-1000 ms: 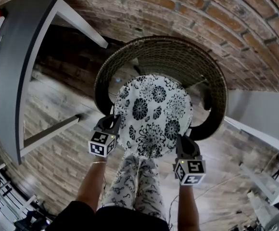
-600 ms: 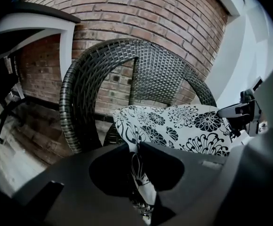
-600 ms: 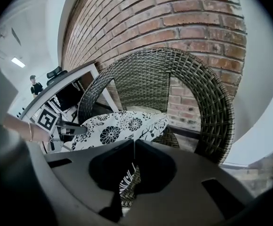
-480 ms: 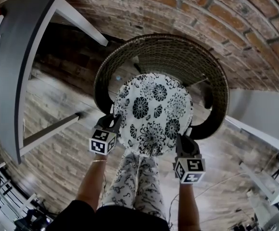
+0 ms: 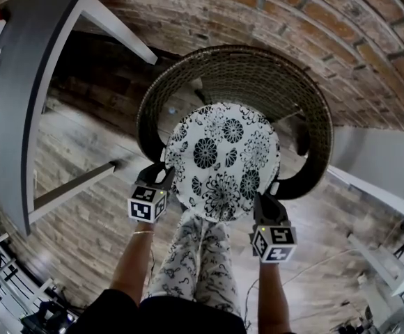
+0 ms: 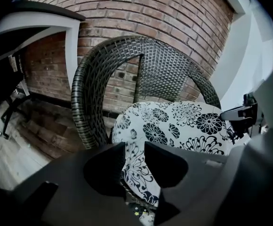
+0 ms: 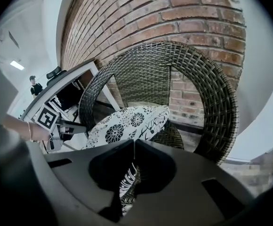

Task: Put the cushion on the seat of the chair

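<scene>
A round white cushion [image 5: 223, 162] with black flowers lies over the seat of the dark wicker chair [image 5: 237, 75], its near edge hanging past the seat front. My left gripper [image 5: 161, 177] is at the cushion's left near edge. In the left gripper view its jaws [image 6: 134, 149] are opening, and the cushion [image 6: 174, 124] rim hangs loose in the gap between them. My right gripper [image 5: 266, 200] is at the right near edge. In the right gripper view its jaws [image 7: 134, 144] are pinched on the cushion [image 7: 122, 124] rim.
The chair's curved back [image 6: 94, 88] stands against a brick wall [image 5: 292, 19]. A grey table [image 5: 21, 82] with white legs is at the left, and a white panel [image 5: 383, 165] at the right. My legs in patterned trousers [image 5: 195, 256] stand before the chair on the wooden floor.
The cushion and both grippers have edged slightly toward the chair back. Nothing else has moved.
</scene>
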A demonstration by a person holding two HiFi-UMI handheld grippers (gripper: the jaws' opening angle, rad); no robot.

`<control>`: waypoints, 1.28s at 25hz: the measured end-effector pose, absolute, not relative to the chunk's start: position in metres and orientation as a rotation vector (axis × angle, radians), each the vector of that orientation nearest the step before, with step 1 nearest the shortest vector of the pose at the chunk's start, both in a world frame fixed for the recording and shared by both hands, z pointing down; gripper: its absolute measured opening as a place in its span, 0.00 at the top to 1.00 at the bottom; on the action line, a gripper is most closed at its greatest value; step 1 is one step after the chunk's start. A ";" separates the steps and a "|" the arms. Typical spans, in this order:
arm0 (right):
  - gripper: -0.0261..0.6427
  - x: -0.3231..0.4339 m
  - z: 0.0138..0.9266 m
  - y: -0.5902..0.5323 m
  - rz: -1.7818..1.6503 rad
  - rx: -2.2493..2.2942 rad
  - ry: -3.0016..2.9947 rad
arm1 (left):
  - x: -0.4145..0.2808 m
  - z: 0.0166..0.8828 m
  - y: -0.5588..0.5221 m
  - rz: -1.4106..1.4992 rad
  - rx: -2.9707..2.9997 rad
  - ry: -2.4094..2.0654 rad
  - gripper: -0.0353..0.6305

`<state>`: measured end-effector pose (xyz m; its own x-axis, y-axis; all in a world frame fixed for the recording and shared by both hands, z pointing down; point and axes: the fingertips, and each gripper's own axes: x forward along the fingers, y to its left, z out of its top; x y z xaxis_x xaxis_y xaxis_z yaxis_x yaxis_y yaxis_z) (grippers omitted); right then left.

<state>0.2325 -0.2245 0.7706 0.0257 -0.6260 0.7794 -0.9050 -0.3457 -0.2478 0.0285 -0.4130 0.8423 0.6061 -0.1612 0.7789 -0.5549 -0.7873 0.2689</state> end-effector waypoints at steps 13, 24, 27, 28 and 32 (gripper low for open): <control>0.95 0.233 0.779 -0.218 1.235 1.991 -1.535 | 0.025 0.827 -0.413 0.989 2.348 -0.586 0.77; 0.95 0.249 0.820 -0.196 1.262 1.965 -1.394 | 0.045 0.820 -0.396 0.920 2.363 -0.519 0.78; 0.95 0.251 0.833 -0.188 1.288 1.958 -1.353 | 0.047 0.819 -0.394 0.912 2.366 -0.508 0.80; 0.95 0.253 0.837 -0.186 1.300 1.965 -1.333 | 0.048 0.818 -0.395 0.907 2.369 -0.508 0.81; 0.95 0.258 0.850 -0.175 1.346 1.998 -1.266 | 0.046 0.815 -0.396 0.886 2.370 -0.530 0.90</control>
<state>0.2584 -0.1751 0.8503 0.1180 -0.4519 0.8843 -0.8552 -0.4988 -0.1408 0.0462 -0.3962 0.8151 0.7049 -0.1665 0.6895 -0.5287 -0.7714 0.3542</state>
